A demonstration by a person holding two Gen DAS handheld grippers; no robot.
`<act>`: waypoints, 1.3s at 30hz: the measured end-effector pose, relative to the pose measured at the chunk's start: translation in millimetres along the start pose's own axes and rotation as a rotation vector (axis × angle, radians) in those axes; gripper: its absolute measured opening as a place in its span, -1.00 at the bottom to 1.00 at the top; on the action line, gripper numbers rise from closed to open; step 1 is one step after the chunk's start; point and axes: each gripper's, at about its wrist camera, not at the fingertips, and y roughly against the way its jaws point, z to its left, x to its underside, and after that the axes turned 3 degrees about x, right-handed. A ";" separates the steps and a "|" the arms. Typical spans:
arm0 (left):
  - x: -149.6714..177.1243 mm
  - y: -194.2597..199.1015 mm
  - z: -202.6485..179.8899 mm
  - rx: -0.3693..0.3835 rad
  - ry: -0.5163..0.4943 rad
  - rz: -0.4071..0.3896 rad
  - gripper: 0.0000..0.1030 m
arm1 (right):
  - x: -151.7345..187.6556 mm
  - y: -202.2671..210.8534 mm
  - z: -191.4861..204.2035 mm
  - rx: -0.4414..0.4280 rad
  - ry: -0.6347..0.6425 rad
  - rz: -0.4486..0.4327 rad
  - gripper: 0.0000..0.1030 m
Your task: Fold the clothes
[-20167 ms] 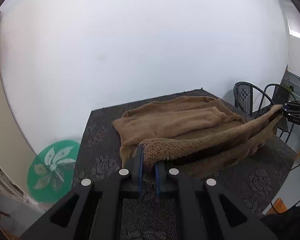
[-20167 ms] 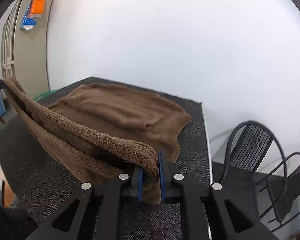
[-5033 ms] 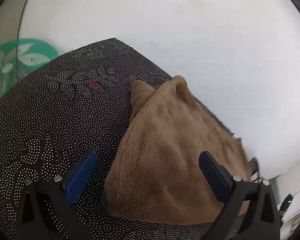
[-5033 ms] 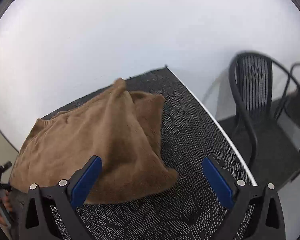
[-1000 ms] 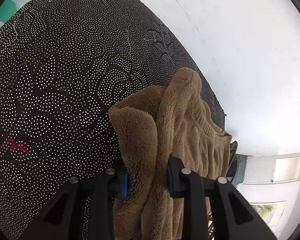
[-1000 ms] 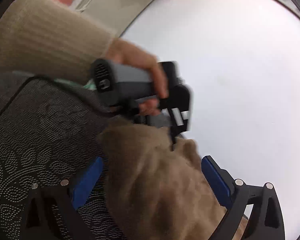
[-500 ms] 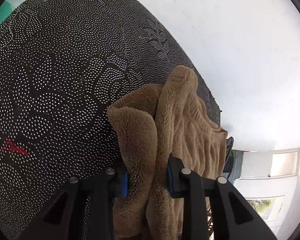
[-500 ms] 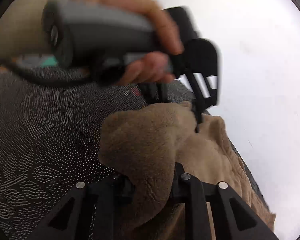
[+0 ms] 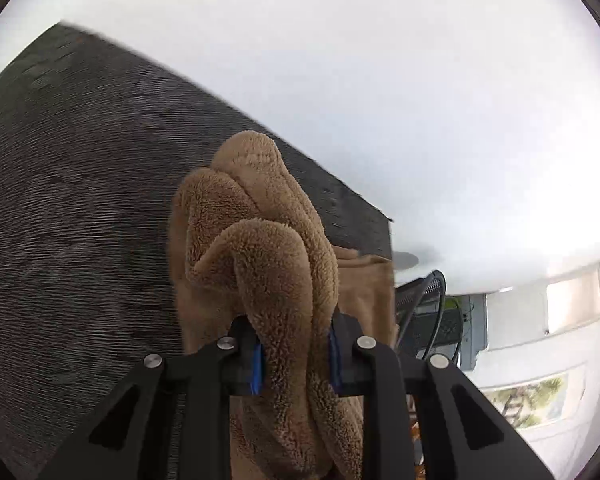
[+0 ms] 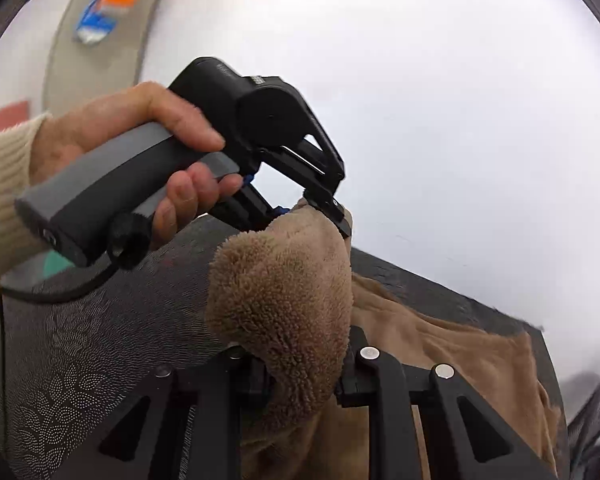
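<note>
Above the dark patterned surface (image 9: 80, 200) we hold a brown fleece garment (image 9: 268, 248) bunched and lifted, its lower part trailing onto the surface; left gripper (image 9: 296, 356) and right gripper (image 10: 300, 380) both have their jaws clamped on thick folds, close together.

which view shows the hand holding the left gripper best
The right wrist view. It shows the hand wrapped around the grey handle of the left gripper, which is shut on the brown fleece garment. The left wrist view shows none of the hand, only that gripper's fingers clamped on the fleece.
</note>
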 end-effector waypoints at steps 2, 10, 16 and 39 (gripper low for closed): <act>4.5 -16.7 -32.3 -0.003 -0.038 0.009 -0.50 | 4.2 10.8 -26.1 0.023 -0.058 -0.005 -0.58; 31.7 -115.7 -145.7 -0.031 -0.196 0.106 -0.50 | 48.1 48.9 -105.6 0.102 -0.277 0.025 -0.58; 57.2 -209.2 -183.9 -0.103 -0.264 0.223 -0.50 | 93.9 65.1 -166.9 0.136 -0.462 0.091 -0.58; 100.9 -213.8 -219.8 0.016 -0.452 0.271 0.56 | 172.6 85.0 -245.0 0.165 -0.864 0.143 -0.58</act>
